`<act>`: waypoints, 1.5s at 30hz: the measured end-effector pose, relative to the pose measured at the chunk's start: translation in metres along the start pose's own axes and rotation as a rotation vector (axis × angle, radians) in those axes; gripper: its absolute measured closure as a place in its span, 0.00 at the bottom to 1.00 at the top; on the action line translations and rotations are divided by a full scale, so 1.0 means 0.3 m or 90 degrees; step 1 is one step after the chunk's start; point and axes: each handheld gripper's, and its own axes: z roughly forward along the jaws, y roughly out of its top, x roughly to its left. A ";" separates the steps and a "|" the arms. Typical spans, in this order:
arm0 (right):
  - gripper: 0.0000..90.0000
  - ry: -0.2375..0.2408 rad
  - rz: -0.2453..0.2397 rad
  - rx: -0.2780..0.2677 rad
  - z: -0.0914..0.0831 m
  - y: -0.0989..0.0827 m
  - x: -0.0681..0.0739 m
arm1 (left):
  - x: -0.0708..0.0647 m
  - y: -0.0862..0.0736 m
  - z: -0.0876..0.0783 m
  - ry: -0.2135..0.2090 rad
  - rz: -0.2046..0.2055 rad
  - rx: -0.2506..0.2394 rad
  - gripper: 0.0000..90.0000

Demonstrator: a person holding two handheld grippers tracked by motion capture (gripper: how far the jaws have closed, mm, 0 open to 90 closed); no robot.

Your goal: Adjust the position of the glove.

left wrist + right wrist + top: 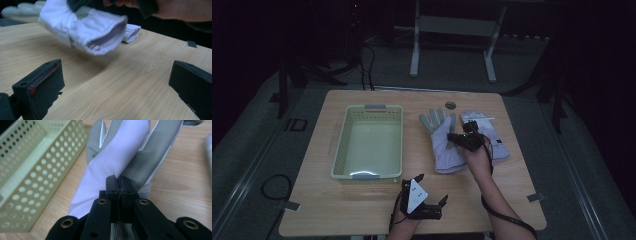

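The right tongs [119,185] are clamped together on a fold of the white-and-grey glove [117,157], pinching its fabric near the palm, with the glove's fingers spreading away beyond the tips. In the high view the same glove [444,142] lies right of centre on the wooden counter [362,200], with the right tongs [463,137] over its middle and the person's right hand [478,155] behind them. In the left gripper view its open cuff [105,37] looks raised off the wood, casting a soft shadow. A second glove [492,132] lies just to its right, flat on the counter. A pale green perforated basket [341,145] sits to the left of the gloves, near but apart from them. The left tongs [432,189] rest at the counter's near edge, jaws wide apart with bare wood between them, well clear of glove and basket
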 end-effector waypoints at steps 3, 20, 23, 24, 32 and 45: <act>0.97 -0.009 0.008 -0.017 -0.039 -0.018 0.009 | 0.000 0.000 0.000 0.001 0.002 0.001 0.00; 0.97 -0.058 0.060 -0.002 0.048 -0.178 -0.033 | 0.002 0.000 -0.001 -0.002 -0.003 0.002 0.00; 0.96 -0.055 0.067 0.000 0.060 -0.190 -0.046 | 0.002 0.000 -0.001 -0.003 -0.003 0.001 0.00; 0.95 -0.056 0.067 0.000 0.063 -0.194 -0.047 | 0.002 0.000 -0.001 -0.003 -0.002 0.002 0.00; 0.75 -0.065 0.054 -0.011 0.028 -0.184 -0.060 | 0.001 0.000 0.000 -0.005 0.000 0.002 0.00; 0.64 -0.059 -0.010 -0.027 -0.075 -0.163 -0.135 | 0.004 0.001 0.000 -0.009 -0.005 0.005 0.00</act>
